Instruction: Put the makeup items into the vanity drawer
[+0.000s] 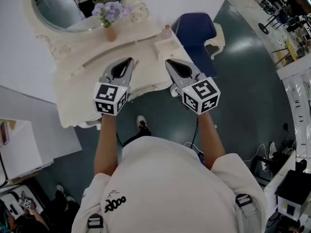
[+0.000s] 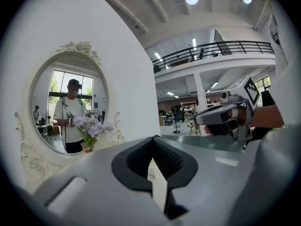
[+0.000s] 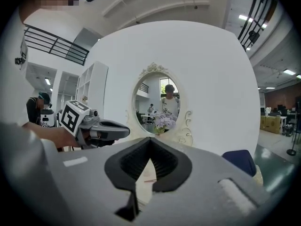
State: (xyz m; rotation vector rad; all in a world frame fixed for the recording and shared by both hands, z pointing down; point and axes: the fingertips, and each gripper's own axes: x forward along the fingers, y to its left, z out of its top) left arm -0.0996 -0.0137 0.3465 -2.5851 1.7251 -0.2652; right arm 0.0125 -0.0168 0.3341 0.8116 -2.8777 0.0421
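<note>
Vanity top (image 1: 83, 80) beneath left gripper (image 1: 129, 60)

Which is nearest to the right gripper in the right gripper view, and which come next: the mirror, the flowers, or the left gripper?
From the right gripper:
1. The left gripper, close by on the left side.
2. The flowers, straight ahead, standing in front of the mirror.
3. The mirror, farthest, straight ahead behind the flowers.
</note>
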